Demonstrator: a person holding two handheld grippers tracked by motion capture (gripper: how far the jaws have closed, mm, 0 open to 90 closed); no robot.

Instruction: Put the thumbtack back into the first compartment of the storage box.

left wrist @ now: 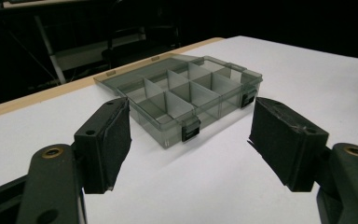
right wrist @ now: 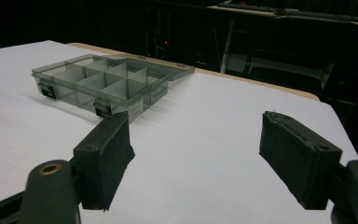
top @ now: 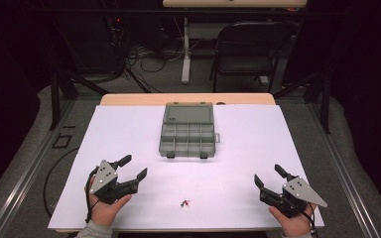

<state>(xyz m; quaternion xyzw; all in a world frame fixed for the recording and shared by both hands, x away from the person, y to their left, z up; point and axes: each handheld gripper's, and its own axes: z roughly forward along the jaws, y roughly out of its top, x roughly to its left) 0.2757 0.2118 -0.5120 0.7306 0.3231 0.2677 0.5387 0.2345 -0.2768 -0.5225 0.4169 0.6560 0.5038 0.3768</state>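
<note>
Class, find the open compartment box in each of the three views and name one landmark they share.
High view: compartment box at table centre, lid folded back.
Left gripper view: upper centre, beyond the open jaws.
Right gripper view: upper left.
Shared landmark: the two black latches on its front wall.

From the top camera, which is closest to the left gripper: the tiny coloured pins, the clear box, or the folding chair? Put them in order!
1. Tiny red and green pins, on the white table to the left gripper's right.
2. Clear grey plastic compartment box, mid-table, lid open.
3. Black folding chair, beyond the table.

No legible text, label or number anywhere
</note>
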